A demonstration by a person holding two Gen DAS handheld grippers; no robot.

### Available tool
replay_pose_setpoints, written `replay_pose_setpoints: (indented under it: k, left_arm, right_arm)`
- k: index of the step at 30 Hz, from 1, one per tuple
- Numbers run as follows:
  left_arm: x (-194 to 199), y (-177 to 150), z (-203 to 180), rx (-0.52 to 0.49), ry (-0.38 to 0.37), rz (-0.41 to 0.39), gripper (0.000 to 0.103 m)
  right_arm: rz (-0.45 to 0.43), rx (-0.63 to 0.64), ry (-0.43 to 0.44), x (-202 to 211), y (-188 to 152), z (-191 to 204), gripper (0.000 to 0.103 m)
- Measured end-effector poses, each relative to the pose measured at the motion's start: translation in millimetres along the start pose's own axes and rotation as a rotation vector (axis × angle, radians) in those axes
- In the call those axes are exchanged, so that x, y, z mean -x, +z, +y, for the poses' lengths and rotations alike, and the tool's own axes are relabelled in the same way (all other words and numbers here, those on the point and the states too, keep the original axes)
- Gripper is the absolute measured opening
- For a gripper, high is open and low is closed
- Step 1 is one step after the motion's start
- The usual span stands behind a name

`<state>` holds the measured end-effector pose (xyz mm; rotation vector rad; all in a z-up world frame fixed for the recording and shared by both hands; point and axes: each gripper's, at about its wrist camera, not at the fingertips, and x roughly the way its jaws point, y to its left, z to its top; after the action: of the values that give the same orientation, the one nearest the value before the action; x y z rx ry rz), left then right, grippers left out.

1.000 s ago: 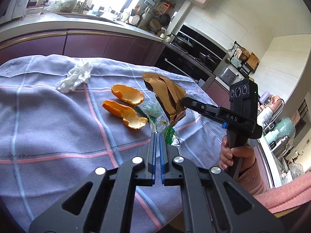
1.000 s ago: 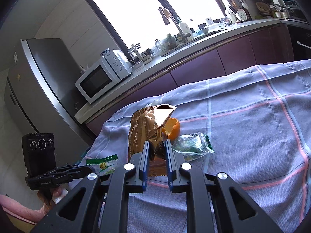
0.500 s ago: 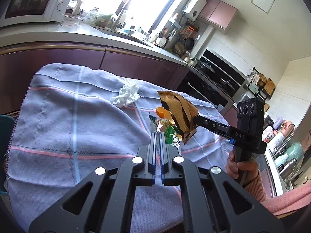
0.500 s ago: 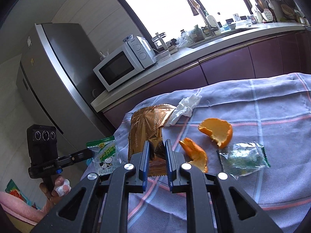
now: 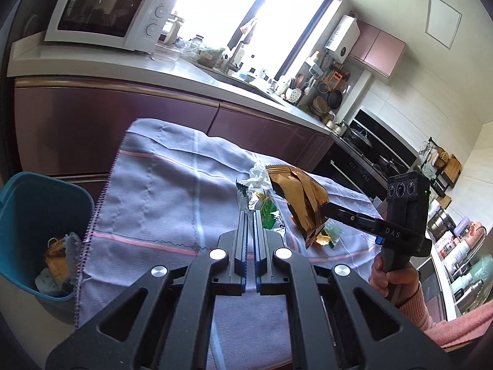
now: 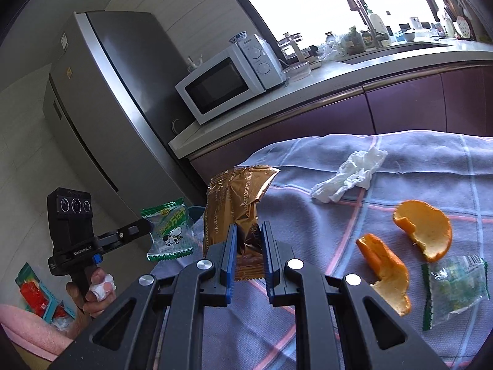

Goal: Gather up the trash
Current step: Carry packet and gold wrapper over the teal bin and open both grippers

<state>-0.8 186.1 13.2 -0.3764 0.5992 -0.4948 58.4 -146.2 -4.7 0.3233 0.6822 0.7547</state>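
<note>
Gold wrapper (image 6: 237, 212) pinched in right claw (image 6: 249, 240)

My right gripper (image 6: 249, 237) pinches a crumpled gold foil wrapper (image 6: 237, 203) upright at frame centre. My left gripper (image 6: 148, 225) holds a green-and-white candy packet (image 6: 171, 231) at left. On the cloth at right lie white tissue (image 6: 351, 174), two orange peels (image 6: 425, 229) and a clear green-edged packet (image 6: 453, 286).

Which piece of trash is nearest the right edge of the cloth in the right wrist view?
Start at the checked cloth covering the table, then follow the two orange peels toward the near right corner. Just beyond them lies a small clear packet with green zigzag edges; unlike the white tissue and peels, it is see-through and flat.
</note>
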Motion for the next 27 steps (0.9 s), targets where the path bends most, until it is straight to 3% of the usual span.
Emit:
replay_pose_setpoints:
  k: [14,27]
  left_arm:
    - [64,10,58,0.095,0.178,-0.116,0.004]
    - [93,6,120,0.188,0.321,-0.157,0.004]
  right_arm:
    - [0.127,0.122,0.112,-80,25,61,0.014]
    - [0.243,0.178,0.155,-155,36,103,0.014]
